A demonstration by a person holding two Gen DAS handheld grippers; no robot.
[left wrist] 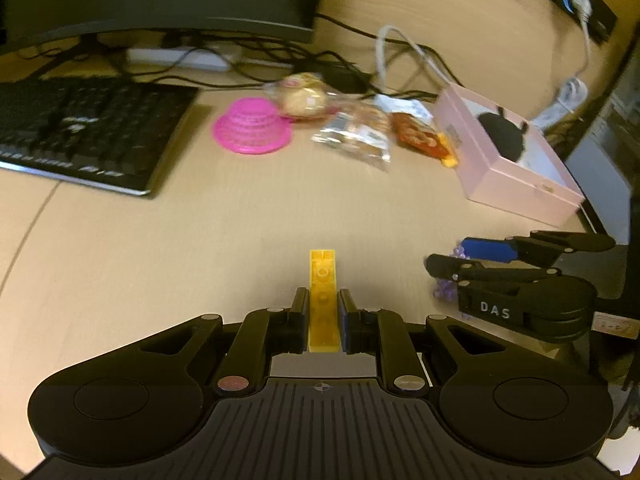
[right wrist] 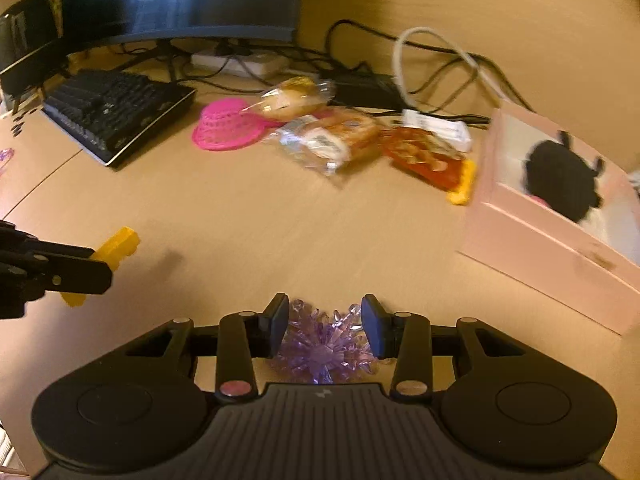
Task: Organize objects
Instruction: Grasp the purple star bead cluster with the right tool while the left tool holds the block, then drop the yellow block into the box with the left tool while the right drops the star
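Now: left hand-held gripper (left wrist: pixel 323 320) pinching yellow brick (left wrist: pixel 322 298) flat-sided, above bench (left wrist: pixel 160 260). Brick rigid, light, smooth plastic; grip on long flat faces looks secure. Right hand-held gripper (right wrist: pixel 325 328) narrowed around purple spiky crystal (right wrist: pixel 326 350) low over bench; pads touch spike tips. Crystal light, hard, probably brittle, slippery; squeeze gently across spikes, near core.
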